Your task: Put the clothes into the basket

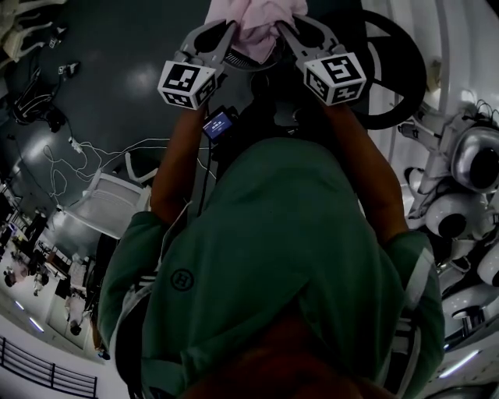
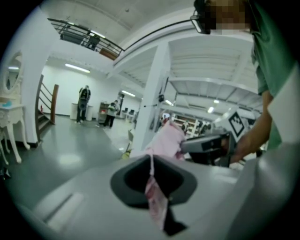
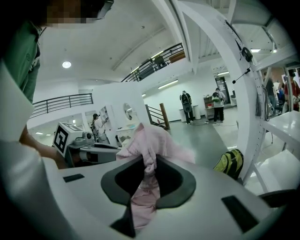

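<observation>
A pink garment hangs bunched between my two grippers, held out in front of the person in the green shirt. My left gripper is shut on one edge of it; in the left gripper view a thin strip of the pink garment runs down between its closed jaws. My right gripper is shut on a thicker fold, and the right gripper view shows the pink garment pinched in its jaws. Each gripper shows in the other's view: the right gripper, the left gripper. I can make out no basket for certain.
A white chair and loose cables lie on the dark floor at the left. A dark round object and white robot bodies stand at the right. A yellow-green backpack leans by a white pillar. People stand far off.
</observation>
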Demonstrator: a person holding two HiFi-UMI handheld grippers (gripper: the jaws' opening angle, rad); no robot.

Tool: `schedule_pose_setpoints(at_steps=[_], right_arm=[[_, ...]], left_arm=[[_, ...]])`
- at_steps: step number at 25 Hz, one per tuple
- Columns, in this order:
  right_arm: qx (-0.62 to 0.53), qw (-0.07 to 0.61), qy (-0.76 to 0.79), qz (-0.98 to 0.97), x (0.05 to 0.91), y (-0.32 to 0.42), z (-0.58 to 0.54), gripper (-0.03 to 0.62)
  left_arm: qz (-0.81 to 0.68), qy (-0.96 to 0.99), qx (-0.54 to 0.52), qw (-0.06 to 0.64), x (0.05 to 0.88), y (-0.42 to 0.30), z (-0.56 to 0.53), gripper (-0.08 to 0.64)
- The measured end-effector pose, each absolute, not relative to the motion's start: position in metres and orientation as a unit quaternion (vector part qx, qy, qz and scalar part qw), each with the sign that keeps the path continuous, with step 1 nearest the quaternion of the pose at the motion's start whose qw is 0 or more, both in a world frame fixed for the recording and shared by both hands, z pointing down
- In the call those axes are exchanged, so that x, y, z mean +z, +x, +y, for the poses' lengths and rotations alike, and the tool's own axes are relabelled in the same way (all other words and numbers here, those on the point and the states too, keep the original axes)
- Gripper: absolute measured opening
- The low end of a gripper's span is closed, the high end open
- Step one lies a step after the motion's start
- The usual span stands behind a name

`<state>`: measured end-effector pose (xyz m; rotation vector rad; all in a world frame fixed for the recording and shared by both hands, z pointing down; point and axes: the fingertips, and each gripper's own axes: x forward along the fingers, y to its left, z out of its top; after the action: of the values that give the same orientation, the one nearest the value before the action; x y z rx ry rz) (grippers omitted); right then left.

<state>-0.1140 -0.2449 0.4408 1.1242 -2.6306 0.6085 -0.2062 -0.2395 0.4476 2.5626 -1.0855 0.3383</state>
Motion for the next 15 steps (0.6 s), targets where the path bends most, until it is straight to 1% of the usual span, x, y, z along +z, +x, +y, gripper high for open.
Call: schedule_pose_setpoints(at_steps=[9,12,15], right_arm=[[0.259,0.166,0.351,-0.885,0.505,-0.145,-0.238,0.064],[0.285,0.201,0.339,-0.874,0.539,-0.151,-0.234,0.074],[0.297,0.22,0.348,-0.862,0.563,-0.147,-0.234,0.074]], left_arm=[[-0.385,0.887,0.144,0.21,0.506,-0.228,-0.232,0.012],[-0.39,0.888,0.125,0.207,0.508,-0.233,-0.236,0.003],[-0.395,0.888,0.119,0.201,0.507,-0.235,-0.244,0.003]])
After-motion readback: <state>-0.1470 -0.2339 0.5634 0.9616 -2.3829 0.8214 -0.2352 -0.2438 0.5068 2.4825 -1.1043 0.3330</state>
